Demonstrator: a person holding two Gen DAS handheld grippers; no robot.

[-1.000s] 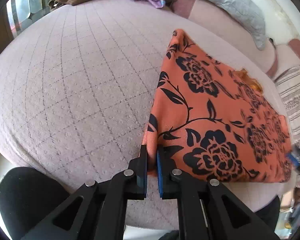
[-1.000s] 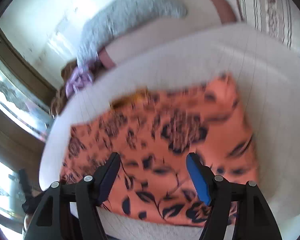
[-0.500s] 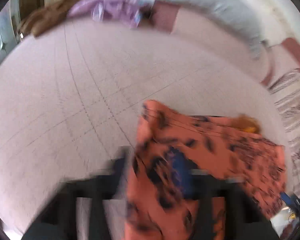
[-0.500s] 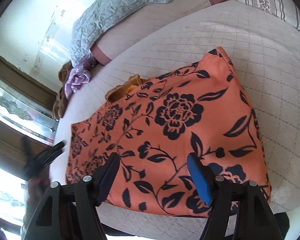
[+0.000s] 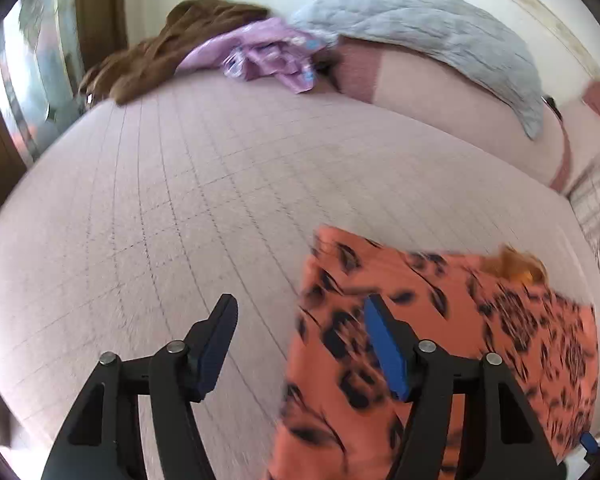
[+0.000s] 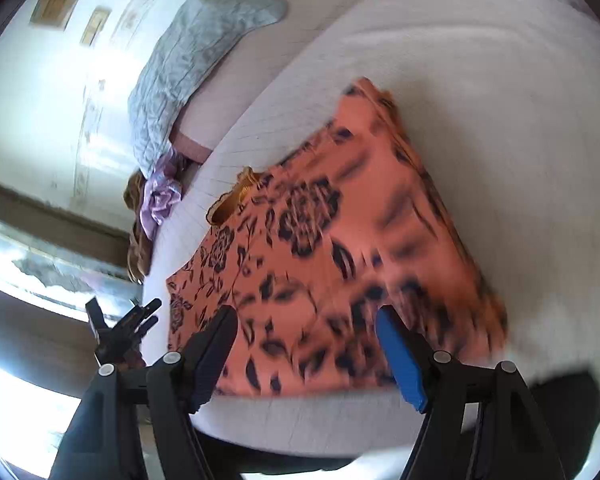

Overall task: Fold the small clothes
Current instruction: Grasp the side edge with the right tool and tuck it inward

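Bed (image 5: 204,200) surface serves as the work area: a pale pink quilted cover with a stitched grid, soft and yielding, broad enough to lay a garment flat. Grey quilted pillow (image 5: 420,28) lies along the far edge, with a brown cloth (image 5: 172,48) and a crumpled lilac cloth (image 5: 268,56) heaped beside it, well apart from the work. Orange garment (image 6: 340,240) with a black flower print rests flat near the front edge of the bed, a thin woven fabric in a roughly four-sided outline; a yellow frilled edge (image 6: 232,200) shows at its far side. Its flat, squared placement suggests a fold is laid down and ready for the next one. Left gripper (image 5: 300,332) hangs above the bed with jaws spread wide and nothing between them; one blue pad (image 5: 384,352) sits over the garment's near side, the other finger over bare cover. Right gripper (image 6: 306,344) is likewise wide apart and empty, poised over the garment's near edge. Motion blur softens detail in both views.
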